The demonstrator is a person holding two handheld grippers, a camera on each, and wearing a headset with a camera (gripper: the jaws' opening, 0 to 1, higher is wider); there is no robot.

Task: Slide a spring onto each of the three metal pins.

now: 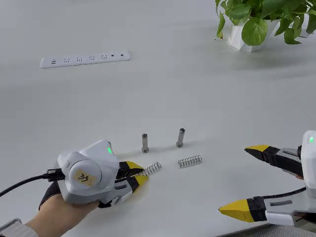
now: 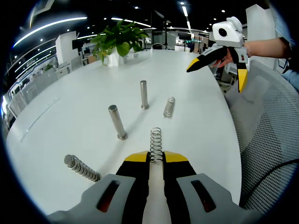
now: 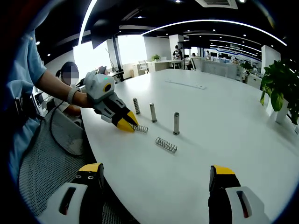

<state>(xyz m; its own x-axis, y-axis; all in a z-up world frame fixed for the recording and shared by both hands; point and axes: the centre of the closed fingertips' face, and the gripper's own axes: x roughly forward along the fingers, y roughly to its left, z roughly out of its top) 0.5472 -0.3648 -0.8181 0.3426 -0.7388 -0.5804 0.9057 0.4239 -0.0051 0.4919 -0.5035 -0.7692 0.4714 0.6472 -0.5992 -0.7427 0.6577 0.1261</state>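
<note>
My left gripper (image 1: 140, 175) is clamped shut on one end of a spring (image 1: 151, 169). The rest of the coil sticks out past the yellow tips, low over the white table (image 1: 197, 89), and points toward the pins. I cannot tell whether its free end touches the tabletop. My hand (image 1: 61, 212) wraps the gripper's body from below.

Two bare metal pins stand upright just beyond that spring. The nearer pin (image 1: 144, 142) is close to the held coil. The farther pin (image 1: 180, 138) stands a little to its right, apart from it. A second spring (image 1: 190, 161) lies flat on the table in front of the farther pin, touching neither pin nor gripper.

In the left gripper view, a third pin (image 2: 81, 168) shows at the lower left with a spring coiled around its shaft. In the right gripper view it stands upright in line with the other two, at the end nearest my left gripper.

My right gripper (image 1: 244, 178) hangs at the right edge of the table, well away from the pins. Its jaws are spread wide, with nothing between them.

A white power strip (image 1: 85, 59) lies at the far left of the table. A potted plant (image 1: 261, 19) sits at the far right corner.
</note>
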